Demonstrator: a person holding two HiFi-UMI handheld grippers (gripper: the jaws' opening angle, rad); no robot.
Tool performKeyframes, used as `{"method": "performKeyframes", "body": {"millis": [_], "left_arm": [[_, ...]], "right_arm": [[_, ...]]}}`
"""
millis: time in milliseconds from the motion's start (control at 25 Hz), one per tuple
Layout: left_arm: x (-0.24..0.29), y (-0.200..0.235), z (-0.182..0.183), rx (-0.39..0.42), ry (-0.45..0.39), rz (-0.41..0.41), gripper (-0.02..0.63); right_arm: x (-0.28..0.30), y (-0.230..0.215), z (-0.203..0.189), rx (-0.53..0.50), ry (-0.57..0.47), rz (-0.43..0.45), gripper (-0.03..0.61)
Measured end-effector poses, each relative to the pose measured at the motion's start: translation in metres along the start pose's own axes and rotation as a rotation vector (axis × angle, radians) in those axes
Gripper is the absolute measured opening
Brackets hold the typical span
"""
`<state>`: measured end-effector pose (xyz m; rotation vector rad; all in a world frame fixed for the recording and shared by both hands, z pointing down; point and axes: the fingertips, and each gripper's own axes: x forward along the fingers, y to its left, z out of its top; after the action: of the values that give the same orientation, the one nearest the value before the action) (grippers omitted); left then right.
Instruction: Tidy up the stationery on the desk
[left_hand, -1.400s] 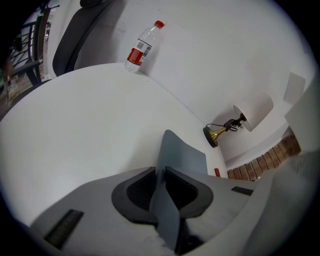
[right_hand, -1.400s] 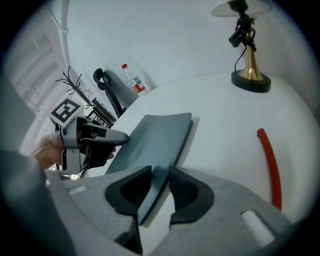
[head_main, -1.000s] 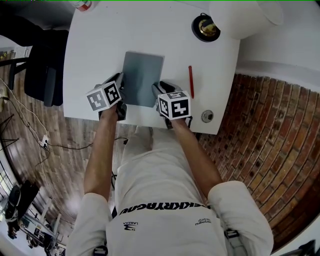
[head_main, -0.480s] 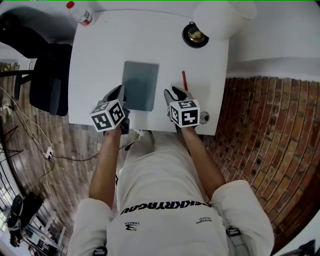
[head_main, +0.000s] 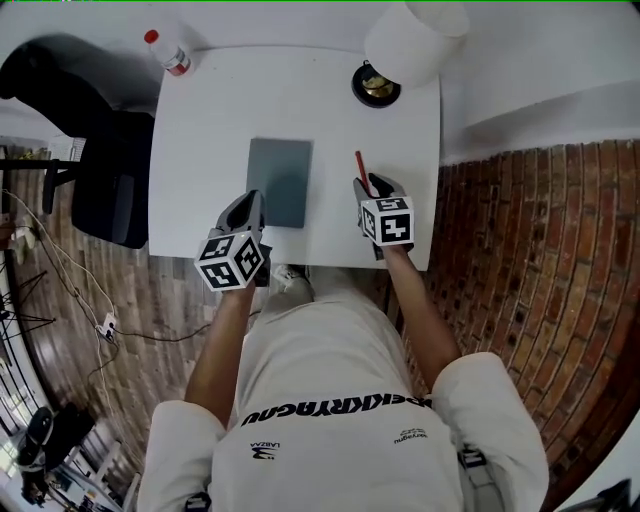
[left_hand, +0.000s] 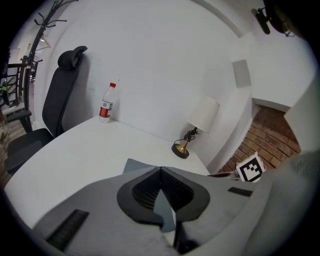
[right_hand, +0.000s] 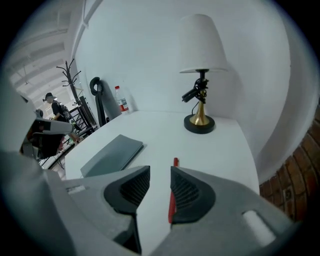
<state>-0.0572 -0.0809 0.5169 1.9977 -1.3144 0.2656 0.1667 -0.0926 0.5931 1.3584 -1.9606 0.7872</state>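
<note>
A white-shaded lamp (head_main: 402, 42) and a red-capped bottle (head_main: 169, 56) stand well apart, a black chair (head_main: 110, 178) on the brick-patterned floor (head_main: 520, 260).

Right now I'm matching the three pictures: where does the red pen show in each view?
Head view: red pen right of centre, just ahead of the right gripper.
Left gripper view: not in it.
Right gripper view: low centre, beside one of its jaws.
Shared landmark: the lamp base, in all three.
</note>
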Motion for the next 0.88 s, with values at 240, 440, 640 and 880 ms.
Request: {"method": "performKeyframes", "body": {"millis": [240, 440, 640, 880], "left_arm": [[-0.020, -0.029, -0.002, 0.079, -0.040, -0.026, -0.002], [-0.040, -0.043, -0.012, 0.145, -0.040, -0.035, -0.002], [-0.053, -0.052, -0.025, 0.186, -0.021, -0.048, -0.003], [-0.061, -0.049, -0.018, 0.207, -0.035, -0.051, -0.002]], "right_arm": [[0.009, -0.013, -0.017, -0.034, 0.027, -0.018, 0.118], [0.026, -0.020, -0.030, -0.070, 0.074, -0.030, 0.110], [0.041, -0.027, -0.036, -0.093, 0.114, -0.052, 0.110], [0.047, -0.036, -0.045, -0.037, 0.187, -0.091, 0.063]]}}
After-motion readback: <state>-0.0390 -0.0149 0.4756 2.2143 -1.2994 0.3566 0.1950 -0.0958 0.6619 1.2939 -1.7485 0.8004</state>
